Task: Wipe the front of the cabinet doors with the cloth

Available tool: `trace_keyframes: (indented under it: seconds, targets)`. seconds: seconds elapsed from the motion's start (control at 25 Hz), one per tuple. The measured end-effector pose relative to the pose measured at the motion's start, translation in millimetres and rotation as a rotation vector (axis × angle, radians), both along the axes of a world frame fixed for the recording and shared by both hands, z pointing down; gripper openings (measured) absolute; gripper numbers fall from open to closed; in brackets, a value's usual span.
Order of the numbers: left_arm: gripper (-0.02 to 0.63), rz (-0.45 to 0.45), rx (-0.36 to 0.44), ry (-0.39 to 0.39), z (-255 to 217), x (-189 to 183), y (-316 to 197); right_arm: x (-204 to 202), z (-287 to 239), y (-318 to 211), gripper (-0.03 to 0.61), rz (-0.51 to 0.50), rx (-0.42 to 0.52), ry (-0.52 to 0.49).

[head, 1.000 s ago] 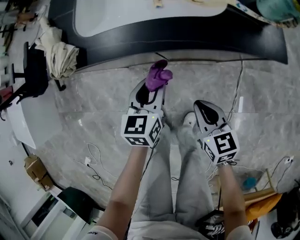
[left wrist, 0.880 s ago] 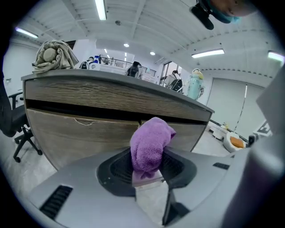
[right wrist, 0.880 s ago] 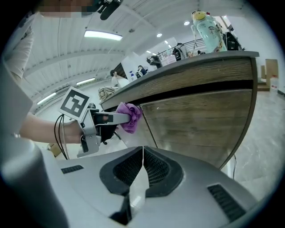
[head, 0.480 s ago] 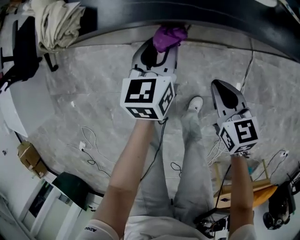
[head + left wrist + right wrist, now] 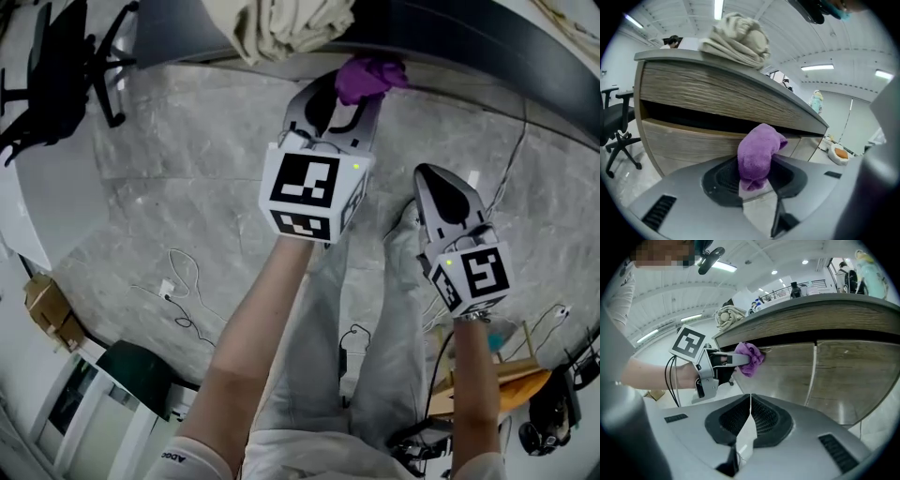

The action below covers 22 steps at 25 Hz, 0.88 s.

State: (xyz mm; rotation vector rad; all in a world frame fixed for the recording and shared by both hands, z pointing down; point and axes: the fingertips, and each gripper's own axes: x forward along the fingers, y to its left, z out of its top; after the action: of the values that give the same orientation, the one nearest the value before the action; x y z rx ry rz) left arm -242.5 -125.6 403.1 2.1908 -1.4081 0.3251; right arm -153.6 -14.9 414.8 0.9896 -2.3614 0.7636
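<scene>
**Purple cloth (image 5: 758, 152) clamped in the left gripper (image 5: 754, 180) at the top edge of a cabinet door**

Nearest the camera in the right gripper view, the right gripper (image 5: 750, 401) is seen with its jaws pressed together and nothing between them. In the head view it is held low and back from the cabinet, above the person's grey trouser legs (image 5: 366, 347).

The left gripper is held further forward, its marker cube (image 5: 314, 192) facing up. Its jaws are closed on the lower end of the cloth, and the upper end bulges free beyond the tips.

From the right gripper view the cloth is placed at the upper edge of the leftmost cabinet door (image 5: 787, 373), just below the dark recess (image 5: 825, 337) that runs under the countertop (image 5: 811, 303). Whether the cloth touches the wood cannot be told. A narrow vertical seam (image 5: 813, 376) divides this door from the next door (image 5: 855, 376) to the right, and both wood-grain fronts lie unobstructed along their width.

A bundle of beige fabric (image 5: 738, 40) rests on the countertop above the cloth, overhanging the rim. Marble floor (image 5: 187, 187) lies open to the left of the arms, with loose cables (image 5: 183, 300) on it. A black office chair (image 5: 614, 126) stands well apart beyond the cabinet's left end.
</scene>
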Motion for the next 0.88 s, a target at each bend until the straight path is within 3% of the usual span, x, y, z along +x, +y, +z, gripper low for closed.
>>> trace_keyframes:
  seconds: [0.28, 0.52, 0.72, 0.88]
  targets:
    - [0.143, -0.098, -0.017, -0.027, 6.6, -108.3, 2.9, -71.2, -2.0, -5.0, 0.029, -0.056, 0.010, -0.002]
    - [0.143, -0.180, -0.014, -0.064, 4.1, -166.7, 7.1, -107.2, -4.0, -1.1, 0.029, -0.109, 0.019, -0.010]
    - [0.143, -0.257, -0.005, -0.077, -0.6, -185.9, 18.4, -114.4, -3.8, 11.3, 0.029, -0.130, 0.022, -0.038]
    - [0.143, -0.254, -0.005, -0.077, 2.9, -153.5, 33.9, -84.8, 0.1, 21.4, 0.029, -0.124, 0.011, -0.058]
